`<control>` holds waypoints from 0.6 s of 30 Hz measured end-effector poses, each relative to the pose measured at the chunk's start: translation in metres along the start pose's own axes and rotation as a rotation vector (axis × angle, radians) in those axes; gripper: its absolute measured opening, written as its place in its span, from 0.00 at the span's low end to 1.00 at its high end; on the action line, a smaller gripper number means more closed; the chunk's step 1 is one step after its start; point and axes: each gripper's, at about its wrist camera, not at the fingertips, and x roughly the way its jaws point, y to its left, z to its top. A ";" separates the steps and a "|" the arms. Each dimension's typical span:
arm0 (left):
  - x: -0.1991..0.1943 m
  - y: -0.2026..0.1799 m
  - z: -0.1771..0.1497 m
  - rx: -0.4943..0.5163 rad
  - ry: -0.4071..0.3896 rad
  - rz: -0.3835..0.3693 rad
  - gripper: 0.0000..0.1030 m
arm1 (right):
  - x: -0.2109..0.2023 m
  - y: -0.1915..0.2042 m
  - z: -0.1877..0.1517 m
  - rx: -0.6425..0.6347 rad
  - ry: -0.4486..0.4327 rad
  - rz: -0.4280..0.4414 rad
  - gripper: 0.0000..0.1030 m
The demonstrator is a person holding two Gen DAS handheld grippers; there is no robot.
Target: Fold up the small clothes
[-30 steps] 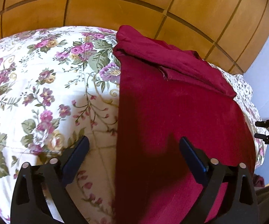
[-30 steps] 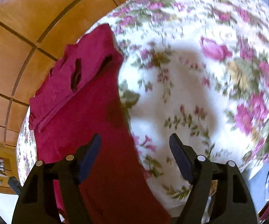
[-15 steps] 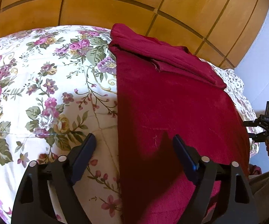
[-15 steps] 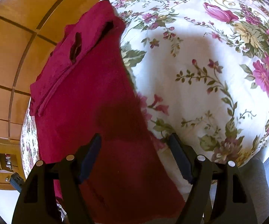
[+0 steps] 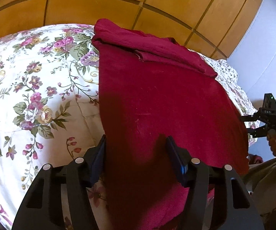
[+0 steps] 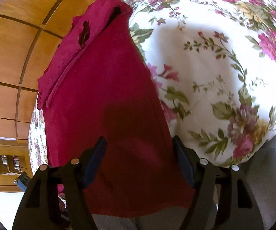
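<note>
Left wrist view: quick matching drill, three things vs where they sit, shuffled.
Things:
1. garment
2. bedspread
3. right gripper

Places:
A. at the frame's right edge, held in a hand
B. flat down the middle, far end folded over
C. left half of the frame, under the red cloth

Pairs: 1-B, 2-C, 3-A

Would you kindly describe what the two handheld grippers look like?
The left gripper and right gripper match: matte black angular frames, silver round rivets at the joints, and flat dark-blue pads on the fingers. Seen from the left camera, the right one carries a black box with small white lettering.
</note>
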 end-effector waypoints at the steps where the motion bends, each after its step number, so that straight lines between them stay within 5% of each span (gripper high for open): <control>1: 0.000 0.000 0.000 -0.003 0.001 -0.007 0.57 | 0.000 0.001 -0.001 -0.001 0.000 0.001 0.67; 7: 0.000 0.004 -0.003 -0.040 -0.002 -0.030 0.36 | 0.002 0.002 0.001 -0.007 0.001 0.003 0.57; 11: 0.001 0.007 -0.002 -0.056 0.000 -0.039 0.34 | 0.002 0.000 0.001 -0.005 -0.002 -0.004 0.49; 15: 0.002 0.001 -0.003 -0.034 0.001 0.000 0.35 | -0.001 -0.002 0.001 -0.026 0.001 -0.037 0.29; 18: 0.003 -0.005 -0.001 -0.003 0.014 0.023 0.35 | 0.000 0.003 0.000 -0.045 0.018 0.017 0.12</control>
